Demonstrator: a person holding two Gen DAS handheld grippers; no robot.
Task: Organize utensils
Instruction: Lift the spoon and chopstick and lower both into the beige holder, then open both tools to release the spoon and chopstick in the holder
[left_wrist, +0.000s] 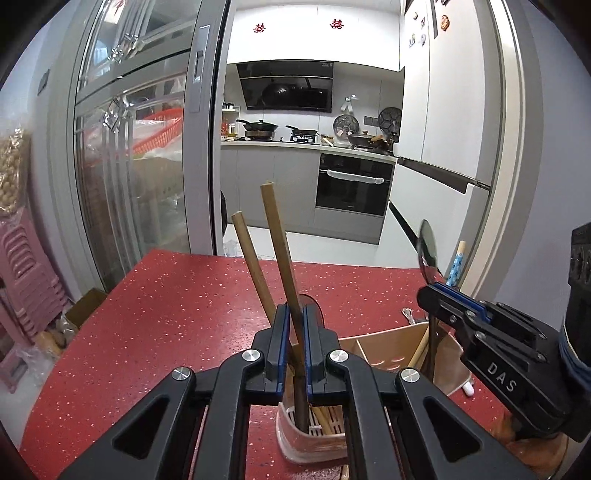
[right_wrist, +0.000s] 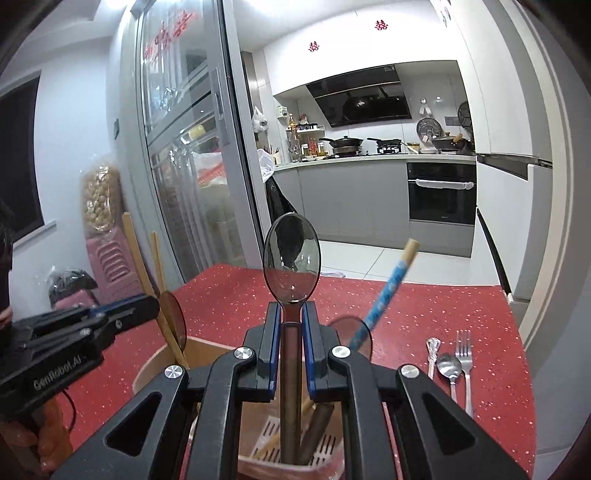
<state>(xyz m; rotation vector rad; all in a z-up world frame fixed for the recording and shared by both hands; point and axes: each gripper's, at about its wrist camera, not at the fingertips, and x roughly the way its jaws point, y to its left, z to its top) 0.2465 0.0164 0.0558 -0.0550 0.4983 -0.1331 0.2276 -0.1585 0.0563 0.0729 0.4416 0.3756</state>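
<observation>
In the left wrist view my left gripper (left_wrist: 294, 314) is shut on a long wooden chopstick (left_wrist: 280, 254) whose lower end stands inside the pink-beige utensil holder (left_wrist: 295, 448). A second wooden chopstick (left_wrist: 250, 258) leans just to its left and passes behind the left finger; whether it is pinched too is hidden. In the right wrist view my right gripper (right_wrist: 291, 314) is shut on the neck of a spoon (right_wrist: 291, 254), bowl up, with its brown handle reaching down into the utensil holder (right_wrist: 155, 365). A blue patterned chopstick (right_wrist: 384, 295) stands tilted in the holder.
A fork (right_wrist: 463, 354), a small spoon (right_wrist: 448, 365) and another metal utensil (right_wrist: 432, 350) lie on the red speckled table (right_wrist: 424, 306) to the right of the holder. My right gripper (left_wrist: 443, 301) shows at right; my left gripper (right_wrist: 144, 308) at left. Glass sliding door and kitchen beyond.
</observation>
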